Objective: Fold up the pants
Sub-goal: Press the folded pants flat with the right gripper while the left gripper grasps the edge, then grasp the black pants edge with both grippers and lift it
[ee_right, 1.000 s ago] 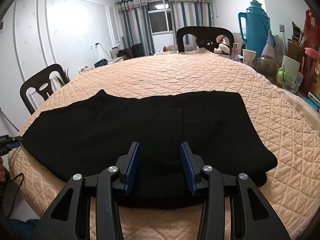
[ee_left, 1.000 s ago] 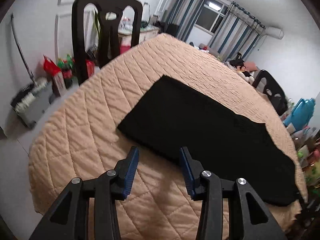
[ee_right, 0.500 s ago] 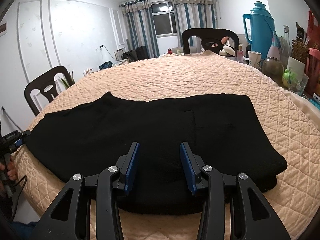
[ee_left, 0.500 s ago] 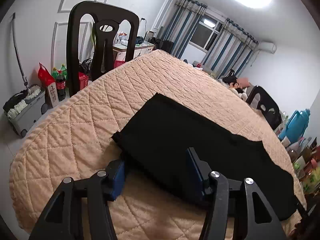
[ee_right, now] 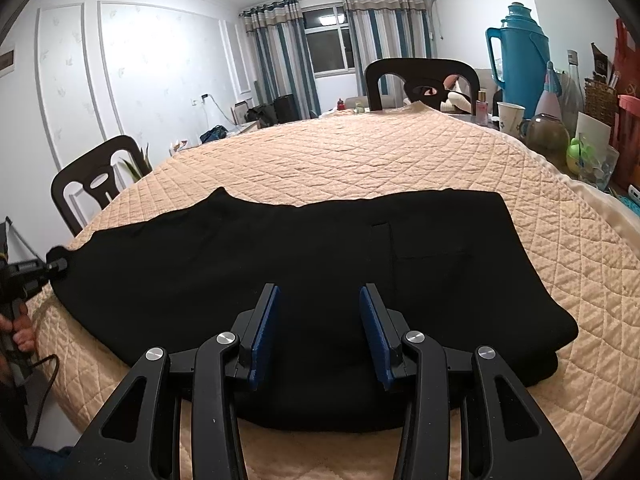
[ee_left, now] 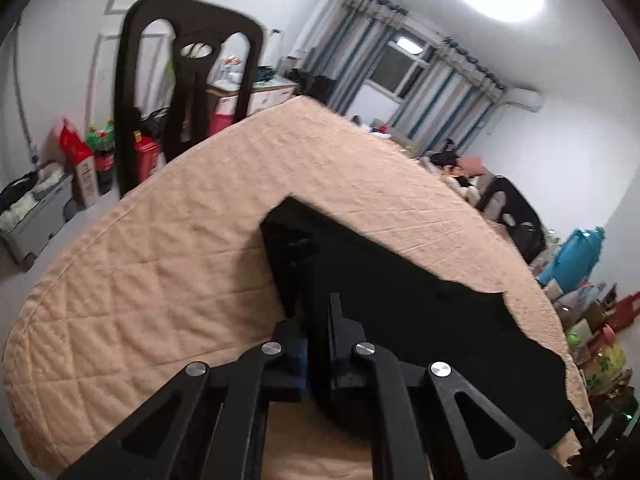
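- Pants [ee_left: 408, 312], black, lie spread across the quilted peach cover of the round tabletop [ee_left: 160, 280]; leg-end corner lifted off the quilt.
- Left wrist view: left tool [ee_left: 316, 320] has its fingers drawn together, clamped on the pants' corner edge; cloth rises between the fingers and hides the blue pads.
- No legible writing on the cloth. Red bag [ee_left: 78, 156] and bottles [ee_left: 102, 148] on the floor by the dark chair [ee_left: 180, 80] carry labels too blurred to read.
- Against half a second earlier: fingers were wide apart, straddling the flat corner; now pinched shut with the corner raised. View is more tilted and motion-blurred.
- Right wrist view: right tool [ee_right: 318, 320] hovers over the waist end of the pants [ee_right: 320, 272], blue pads [ee_right: 264, 330] well apart, nothing between them.
- Waist end is doubled, lower layer showing at the right edge; a pocket seam shows on top.
- The left tool [ee_right: 56, 266] shows at the far left rim of the tabletop [ee_right: 360, 160], gripping the leg end.
- Blue thermos [ee_right: 516, 52], paper cup [ee_right: 510, 118] and glass jar [ee_right: 548, 132] crowd the right side; no text readable.
- Compared with before: right tool unchanged in spread, pants sit slightly lower in view.
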